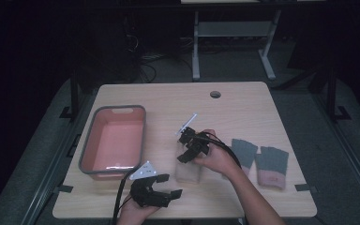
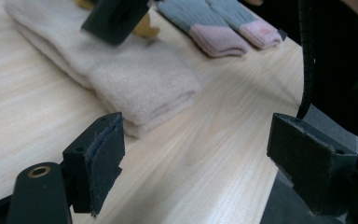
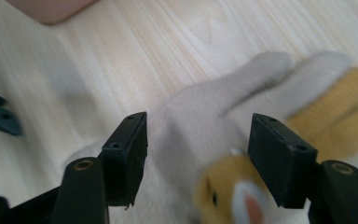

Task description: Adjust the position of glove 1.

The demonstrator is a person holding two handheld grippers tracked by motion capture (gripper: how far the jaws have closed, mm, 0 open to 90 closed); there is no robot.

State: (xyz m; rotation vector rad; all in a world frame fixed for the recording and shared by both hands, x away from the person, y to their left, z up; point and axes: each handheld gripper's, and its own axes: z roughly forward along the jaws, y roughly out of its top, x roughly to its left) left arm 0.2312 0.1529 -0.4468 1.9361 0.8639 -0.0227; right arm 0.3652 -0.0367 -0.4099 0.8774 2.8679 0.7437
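**Operator:** Since the right gripper (image 1: 191, 146) sits directly over the cream gloves (image 1: 189, 169), how does the pair lie from its jaws?

**Technician:** In the right gripper view the cream gloves (image 3: 200, 140) lie below and between the jaws, which stand well apart with nothing clamped. No pad contact can be confirmed. The fingers of the gloves run out toward 1 o'clock; the yellow animal patch (image 3: 242, 196) sits at 5 o'clock, close to the right-hand jaw.

**Operator:** Long axis on the table (image 1: 243, 101)?

**Technician:** In the high view it runs from 12 to 6 o'clock, cuff end toward the person. The pair rests near the table centre, with the grey bin (image 1: 115, 140) at its 9 o'clock and the grey gloves (image 1: 260, 160) at its 3 o'clock.

**Operator:** Which hand is nearer?

**Technician:** The right, by a clear margin. The left gripper (image 1: 161, 190) waits at 7 o'clock from the pair, near the front edge, jaws wide apart and empty. Its own view has the cuff end of the cream gloves (image 2: 135, 84) at 11 o'clock, ahead of the jaws.

**Operator:** Anything uncertain?

**Technician:** The right gripper view is motion-blurred, so glove edges are soft. In the high view the gripper and hand cover the finger end of the pair.
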